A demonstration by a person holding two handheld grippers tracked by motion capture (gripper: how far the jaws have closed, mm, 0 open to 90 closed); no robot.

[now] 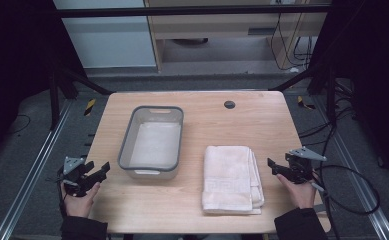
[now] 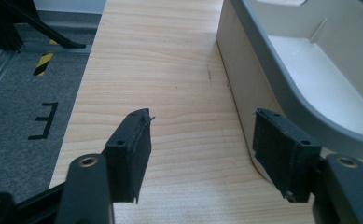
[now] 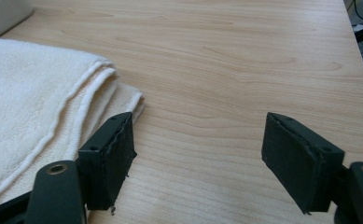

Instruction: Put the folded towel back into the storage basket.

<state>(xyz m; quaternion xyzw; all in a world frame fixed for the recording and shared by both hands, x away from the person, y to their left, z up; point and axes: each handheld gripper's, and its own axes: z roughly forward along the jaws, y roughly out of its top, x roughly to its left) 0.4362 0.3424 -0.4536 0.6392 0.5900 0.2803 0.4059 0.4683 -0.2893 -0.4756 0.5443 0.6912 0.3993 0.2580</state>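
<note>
A folded white towel (image 1: 230,178) lies on the wooden table (image 1: 262,120), front and right of centre. A grey-rimmed white tub (image 1: 152,142) stands empty left of it. My left gripper (image 1: 98,171) is open at the table's front left edge, just left of the tub; in the left gripper view its gap (image 2: 202,149) holds nothing, with the tub wall (image 2: 244,84) at its right. My right gripper (image 1: 273,167) is open just right of the towel; in the right gripper view its gap (image 3: 198,154) is empty, beside the towel's folded edge (image 3: 44,107).
A dark round grommet (image 1: 229,104) sits in the table's far side. Cables (image 1: 352,190) trail off the right edge. Metal rails (image 1: 27,175) and grey carpet flank the table. Bare wood lies between the tub and the towel.
</note>
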